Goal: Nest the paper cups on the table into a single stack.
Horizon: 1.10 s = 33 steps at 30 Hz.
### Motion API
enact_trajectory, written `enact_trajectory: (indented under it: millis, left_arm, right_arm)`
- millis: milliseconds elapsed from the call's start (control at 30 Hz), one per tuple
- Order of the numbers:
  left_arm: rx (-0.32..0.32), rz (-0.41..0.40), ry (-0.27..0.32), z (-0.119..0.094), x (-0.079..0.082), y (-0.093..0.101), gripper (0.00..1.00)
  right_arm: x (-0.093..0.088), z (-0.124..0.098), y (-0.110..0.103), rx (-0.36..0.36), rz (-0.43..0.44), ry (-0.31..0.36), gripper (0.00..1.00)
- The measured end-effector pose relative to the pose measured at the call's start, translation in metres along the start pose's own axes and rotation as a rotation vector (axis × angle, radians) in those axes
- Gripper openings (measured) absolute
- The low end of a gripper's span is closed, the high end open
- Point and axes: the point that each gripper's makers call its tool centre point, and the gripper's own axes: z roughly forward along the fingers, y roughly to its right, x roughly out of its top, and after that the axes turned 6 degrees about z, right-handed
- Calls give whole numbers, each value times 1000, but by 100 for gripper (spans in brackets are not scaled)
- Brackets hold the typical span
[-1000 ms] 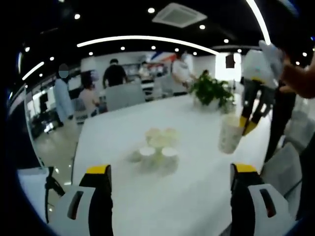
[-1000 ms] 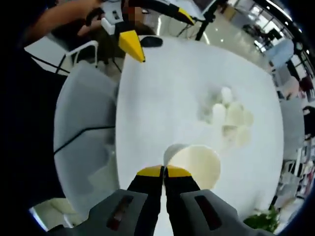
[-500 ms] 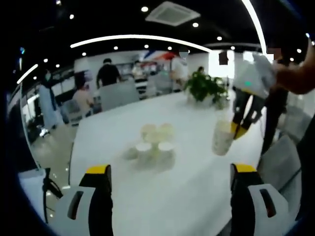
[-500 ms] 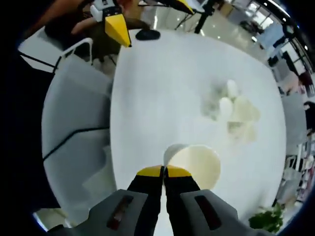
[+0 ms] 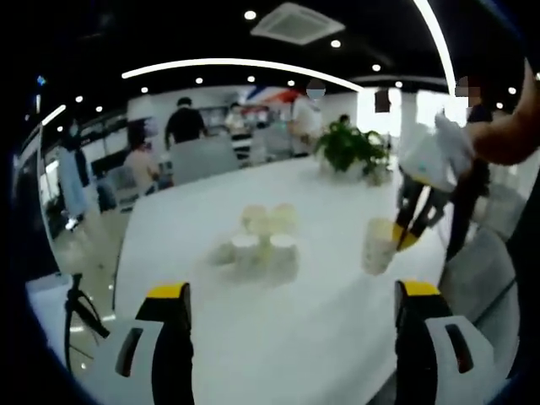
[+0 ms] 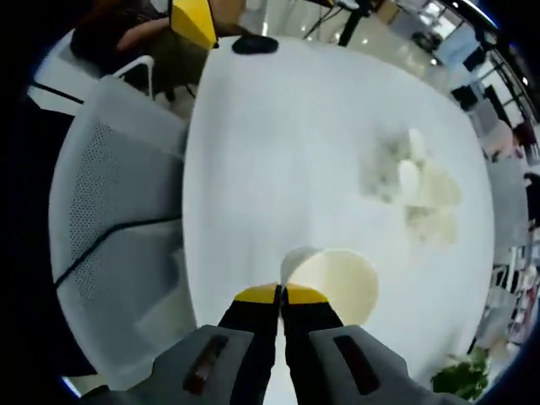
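Jaws of right gripper point(image 6: 281, 294) pinched shut on paper cup point(image 6: 335, 285) rim, cup carried above the white counter point(image 6: 278, 152) — thin one-wall hold, could tilt or slip. Left gripper point(image 5: 291, 291) wide open, empty. Farther off, clustered cups point(image 5: 260, 240) mid-counter — a skewed drop could topple them.

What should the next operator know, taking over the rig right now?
Right gripper: shut on the rim of one paper cup, held in the air above the white table.
Left gripper: open, holding nothing, low over the table's near edge.
Remaining cups: loose cluster mid-table, some upright, some upside down.
Done: one cup picked up.
Left: nest it with the cluster and build the single stack.
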Motion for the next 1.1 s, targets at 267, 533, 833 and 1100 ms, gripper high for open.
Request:
enact_trajectory:
  millis: [267, 533, 833, 1100]
  left_arm:
    - [6, -2, -9, -1, -3, -1, 98]
    - [9, -4, -11, -2, -5, -2, 98]
    - [12, -9, -13, -3, -6, -1, 98]
    - [12, -13, -14, -3, -7, 0, 98]
  right_arm:
    - [-1, 11, -10, 6, -33, -1, 0]
    - [-6, 21, -16, 11, -49, -9, 0]
    - [-9, 30, -22, 22, -47, -11, 0]
    - [-12, 37, -25, 18, -63, -20, 0]
